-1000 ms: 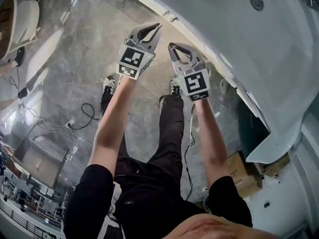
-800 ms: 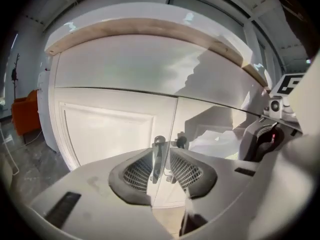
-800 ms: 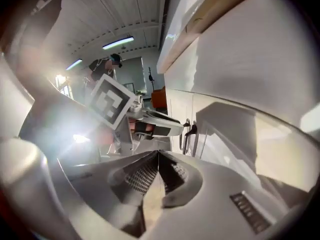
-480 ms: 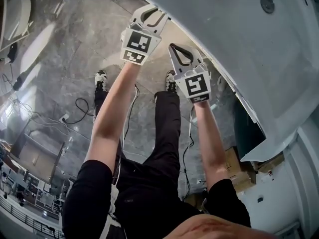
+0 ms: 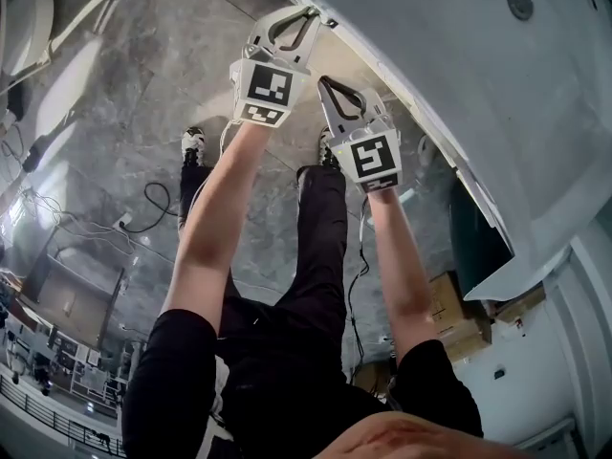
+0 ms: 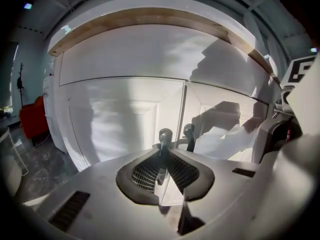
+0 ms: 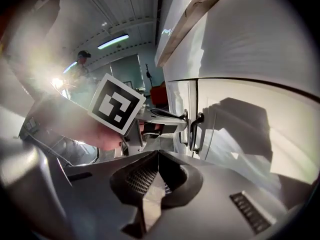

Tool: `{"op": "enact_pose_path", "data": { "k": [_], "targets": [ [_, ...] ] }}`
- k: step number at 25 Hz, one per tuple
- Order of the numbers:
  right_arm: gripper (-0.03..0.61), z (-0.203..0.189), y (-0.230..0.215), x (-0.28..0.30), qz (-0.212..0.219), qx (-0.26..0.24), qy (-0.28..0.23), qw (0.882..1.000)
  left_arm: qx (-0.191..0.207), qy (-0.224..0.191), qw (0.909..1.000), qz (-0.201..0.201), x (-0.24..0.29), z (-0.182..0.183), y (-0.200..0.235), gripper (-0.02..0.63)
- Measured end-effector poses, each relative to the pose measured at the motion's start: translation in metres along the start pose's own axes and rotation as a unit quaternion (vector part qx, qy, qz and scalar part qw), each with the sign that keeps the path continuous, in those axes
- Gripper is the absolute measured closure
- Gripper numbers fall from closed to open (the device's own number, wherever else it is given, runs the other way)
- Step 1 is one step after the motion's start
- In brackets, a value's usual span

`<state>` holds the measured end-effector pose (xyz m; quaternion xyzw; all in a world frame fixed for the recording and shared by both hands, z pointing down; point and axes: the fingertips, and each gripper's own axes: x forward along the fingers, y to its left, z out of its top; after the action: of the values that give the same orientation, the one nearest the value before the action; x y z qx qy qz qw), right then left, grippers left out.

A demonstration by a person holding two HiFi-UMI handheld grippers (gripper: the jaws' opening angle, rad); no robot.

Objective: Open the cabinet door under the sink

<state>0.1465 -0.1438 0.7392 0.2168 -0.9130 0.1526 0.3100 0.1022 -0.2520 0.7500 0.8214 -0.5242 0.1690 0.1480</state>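
Left claw [image 5: 308,14] arriving at cabinet door handle [image 6: 165,133].
Now clamping it, ready for pulling; right claw [image 7: 157,154] idling closed, empty.

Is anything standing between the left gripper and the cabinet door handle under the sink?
Nothing visible does. The left gripper is shut on the left door handle. The right gripper, shut and empty, hangs to the side, facing the other handle, not in between.
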Motion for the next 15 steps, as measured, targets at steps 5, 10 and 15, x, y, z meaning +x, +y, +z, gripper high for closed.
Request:
{"op": "enact_pose_path", "data": {
  "k": [5, 10, 15],
  "targets": [
    [0.518, -0.002, 0.018, 0.015, -0.002, 0.016, 0.001, 1.0, -0.022, 0.0, 0.9995, 0.021, -0.029, -0.017, 0.011, 0.565],
    [0.518, 0.002, 0.041, 0.027, 0.001, 0.022, -0.004, 1.0, -0.01, 0.006, 0.9997, 0.021, -0.066, -0.033, 0.019, 0.566],
    [0.518, 0.014, 0.068, 0.048, 0.005, 0.015, -0.008, 1.0, -0.014, 0.012, 0.9995, 0.024, -0.094, -0.047, 0.034, 0.566]
  ]
}}
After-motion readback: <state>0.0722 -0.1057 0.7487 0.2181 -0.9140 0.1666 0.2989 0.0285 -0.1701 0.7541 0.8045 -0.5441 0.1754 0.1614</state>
